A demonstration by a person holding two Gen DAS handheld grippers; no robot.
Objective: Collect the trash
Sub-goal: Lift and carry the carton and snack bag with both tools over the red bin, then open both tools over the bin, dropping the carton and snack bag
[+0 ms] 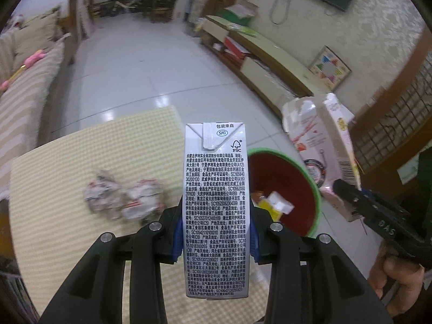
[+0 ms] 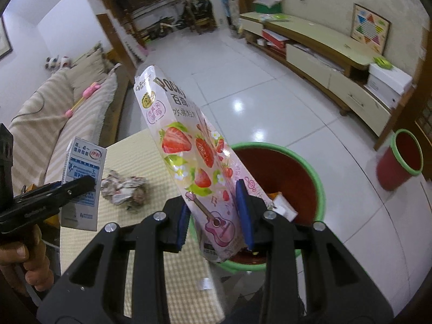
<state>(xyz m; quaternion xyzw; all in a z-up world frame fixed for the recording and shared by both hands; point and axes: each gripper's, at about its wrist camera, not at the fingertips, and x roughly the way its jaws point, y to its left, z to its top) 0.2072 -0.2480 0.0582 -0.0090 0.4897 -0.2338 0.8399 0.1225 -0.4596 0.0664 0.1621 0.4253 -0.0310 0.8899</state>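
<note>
Two pieces of trash are in hand at once. The left hand-held gripper (image 1: 214,232) is clamped on a tall white-and-grey paper milk carton (image 1: 214,205) covered in small black print, its blue pads (image 1: 176,239) pressing both narrow sides. The right hand-held gripper (image 2: 216,221) is closed on a pink cardboard biscuit box printed with strawberries (image 2: 199,162), which tilts toward eleven o'clock.

In the left wrist view the red plastic bin with a green rim (image 1: 314,186) sits at about three o'clock of the carton, just off the edge of the yellow checked worktop (image 1: 81,162); some wrappers already lie inside it. In the right wrist view the box's lower end hangs over the bin's near rim.

To do the drop well, each item should probably be carried fully over the bin's mouth before the jaws part, one after the other so they do not collide. Two crumpled paper wads (image 1: 124,197) on the worktop remain to be collected.
</note>
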